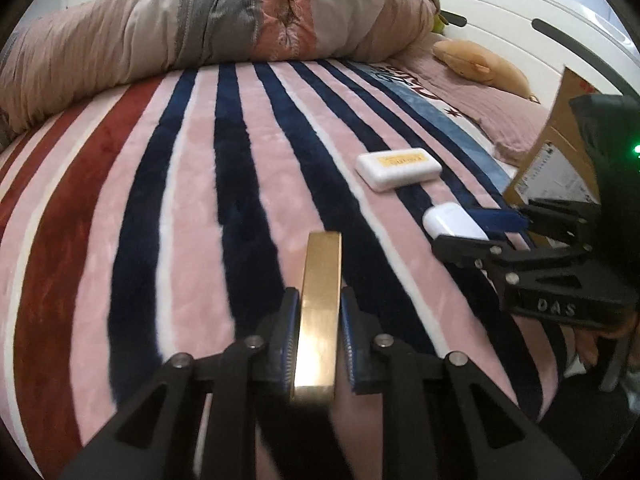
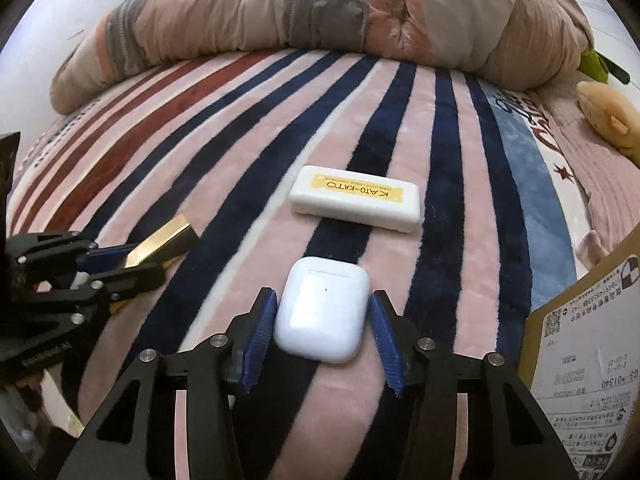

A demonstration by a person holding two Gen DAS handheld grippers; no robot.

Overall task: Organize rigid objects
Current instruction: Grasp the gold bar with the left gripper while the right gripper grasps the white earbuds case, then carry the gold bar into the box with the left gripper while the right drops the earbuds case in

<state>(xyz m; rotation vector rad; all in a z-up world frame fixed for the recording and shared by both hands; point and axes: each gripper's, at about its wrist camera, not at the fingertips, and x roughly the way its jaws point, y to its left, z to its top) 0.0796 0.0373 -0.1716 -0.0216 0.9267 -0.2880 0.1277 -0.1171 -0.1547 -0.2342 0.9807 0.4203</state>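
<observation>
Left gripper (image 1: 318, 344) clamped on slim gold rectangular box (image 1: 320, 312); right gripper (image 2: 322, 328) spread, straddling glossy white rounded earbud case (image 2: 322, 316) on striped plush blanket (image 2: 224, 184).

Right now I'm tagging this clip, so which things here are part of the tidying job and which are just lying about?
Job: gold bar between the left gripper's jaws; white earbud case between the right gripper's jaws; white KATO-KATO box; cardboard box.

Lying about: rolled quilt, plush toy, striped blanket.
</observation>
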